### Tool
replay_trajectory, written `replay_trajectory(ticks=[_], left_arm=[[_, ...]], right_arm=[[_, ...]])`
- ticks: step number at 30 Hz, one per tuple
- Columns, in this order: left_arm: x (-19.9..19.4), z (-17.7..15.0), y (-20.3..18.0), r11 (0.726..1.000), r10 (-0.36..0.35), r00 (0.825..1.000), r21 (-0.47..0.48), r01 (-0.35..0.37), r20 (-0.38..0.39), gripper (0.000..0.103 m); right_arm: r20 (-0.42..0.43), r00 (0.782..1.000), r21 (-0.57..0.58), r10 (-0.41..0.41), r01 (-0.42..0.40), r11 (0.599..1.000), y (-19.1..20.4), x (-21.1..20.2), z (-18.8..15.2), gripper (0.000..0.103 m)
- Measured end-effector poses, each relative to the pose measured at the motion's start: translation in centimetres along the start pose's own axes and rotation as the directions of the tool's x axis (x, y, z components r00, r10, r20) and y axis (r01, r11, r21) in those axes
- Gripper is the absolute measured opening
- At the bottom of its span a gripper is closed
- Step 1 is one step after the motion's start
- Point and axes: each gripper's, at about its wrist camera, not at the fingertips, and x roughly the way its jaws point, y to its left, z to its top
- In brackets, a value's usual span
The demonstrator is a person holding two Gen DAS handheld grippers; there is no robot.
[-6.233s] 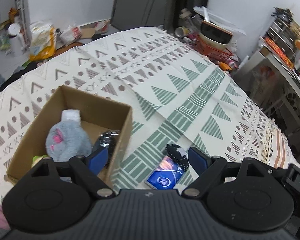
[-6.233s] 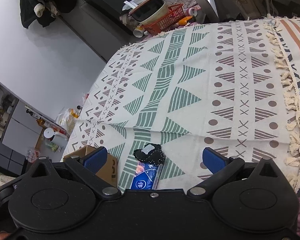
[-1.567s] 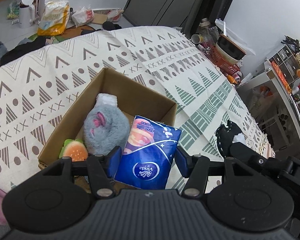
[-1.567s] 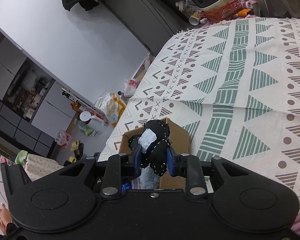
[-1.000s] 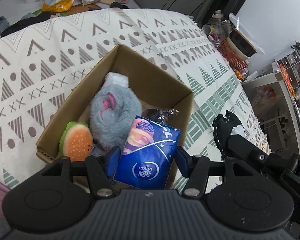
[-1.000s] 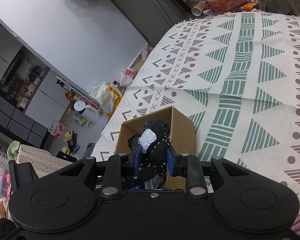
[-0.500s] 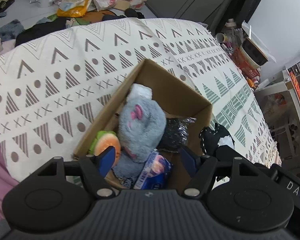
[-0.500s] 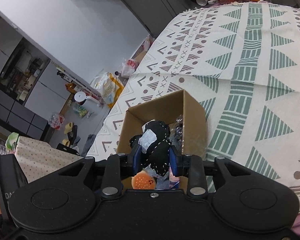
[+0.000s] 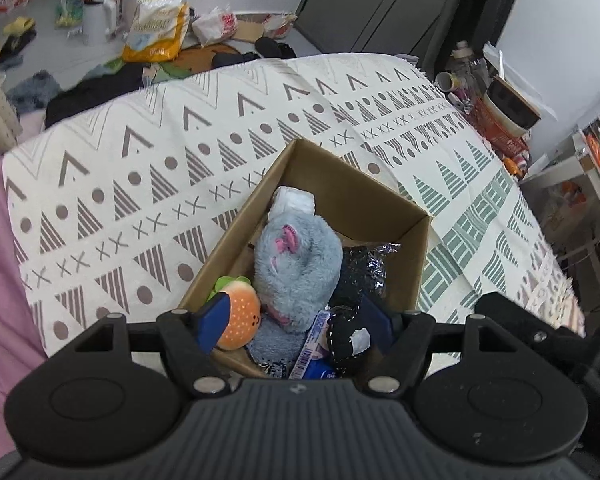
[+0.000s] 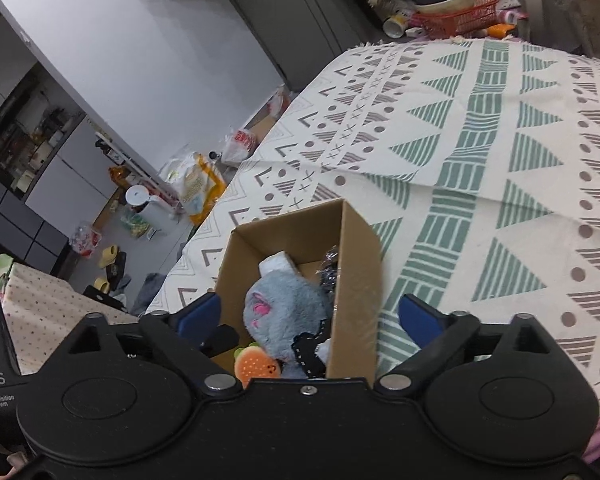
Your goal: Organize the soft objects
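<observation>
A brown cardboard box (image 9: 384, 204) (image 10: 356, 240) sits on the patterned bedspread (image 9: 148, 184). Inside lie a grey plush toy (image 9: 296, 264) (image 10: 288, 304), an orange burger plush (image 9: 240, 316) (image 10: 256, 364), a blue tissue pack (image 9: 314, 354), a shiny dark packet (image 9: 364, 264) and a black stitched soft toy (image 9: 348, 340) (image 10: 308, 354). My left gripper (image 9: 296, 330) hangs open over the box's near end. Over the same box my right gripper (image 10: 310, 318) is open, the black toy lying below it. Nothing is held by either.
The bedspread (image 10: 500, 168) stretches right of the box with a fold across it. A red basket with bowls (image 10: 452, 12) stands beyond the far edge. Bags, a white jug (image 9: 100, 12) and slippers litter the floor to the left. Pink bedding (image 9: 0, 280) lies nearest me.
The right gripper opened and let the black stitched toy fall into the box. The left gripper, which dropped the tissue pack in earlier, stays open above the box.
</observation>
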Motion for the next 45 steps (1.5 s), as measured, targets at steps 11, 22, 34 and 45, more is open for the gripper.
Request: replay_trajectory(ticks=[11,22,34,45], left_arm=[[-1.9,-1.0,-2.5,0.997,-0.006,1.000,0.079,0.005,0.021,0.087],[-5.0,-2.2,-4.5,0.993,-0.026,0.997,0.120,0.017,0.066,0.091],[-8.8,-4.4,-6.3,0.982,-0.063,0.990,0.186,0.038,0.127,0.102],[-12.2,-6.9,-7.2,0.963,-0.106,0.981,0.263,0.061,0.160,0.102]], right_arm=[[0.044,0.995,0.028,-0.090,0.089,0.996,-2.1,-2.4,-0.1,0.103],[0.111,0.982,-0.018,-0.153,0.156,0.988,-2.6,-6.5,-0.4,0.103],[0.225,0.953,-0.050,-0.203,0.219,0.974,-3.9,-12.8,-0.9,0.103],[0.267,0.957,-0.140,-0.110,0.152,0.978,-3.9,-18.6,-1.8,0.103]])
